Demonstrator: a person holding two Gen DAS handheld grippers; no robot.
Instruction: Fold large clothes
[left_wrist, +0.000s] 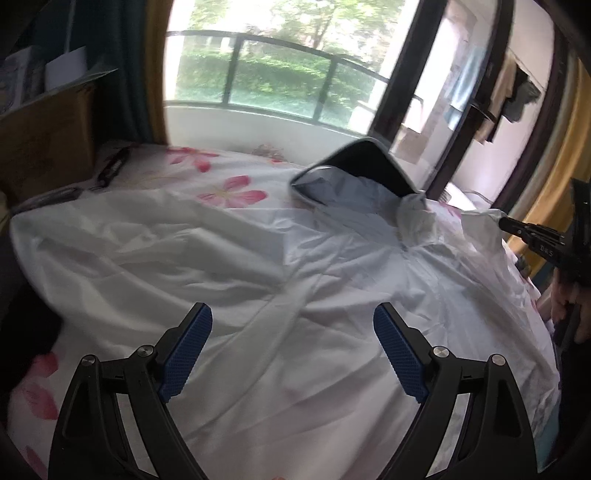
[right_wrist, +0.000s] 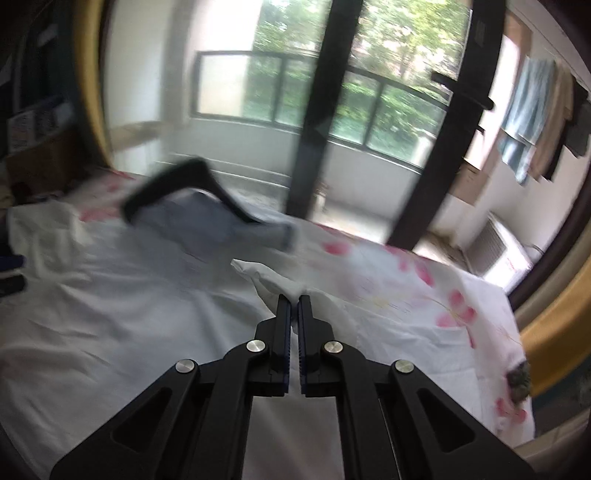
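Looking through the left wrist view first: my left gripper (left_wrist: 291, 350) hangs over the white garment (left_wrist: 258, 266) with its blue pads (left_wrist: 186, 354) wide apart and nothing between them. I judge it is held this way to be ready for a second hold on the cloth. The garment lies spread over the floral bedsheet (left_wrist: 229, 184), covering most of the bed, with its dark-lined hood (left_wrist: 362, 173) propped open at the far end by the window. At the right edge, my right gripper (left_wrist: 517, 226) pinches a raised corner of the cloth, which tents up toward it; a hand (left_wrist: 576, 306) shows below. A cardboard box (left_wrist: 48, 147) stands at the left beside the bed; papers sit on top of it, and what is inside it is hidden.

In the right wrist view, my right gripper (right_wrist: 293, 299) has its jaws drawn together and clamped on a fold of the white garment (right_wrist: 273, 280), likely a sleeve or shoulder edge. I judge this pinch serves to carry that edge inward across the body for the first fold. The picture is blurred. The hood (right_wrist: 173, 184) lies beyond, to the left. No other container shows here.
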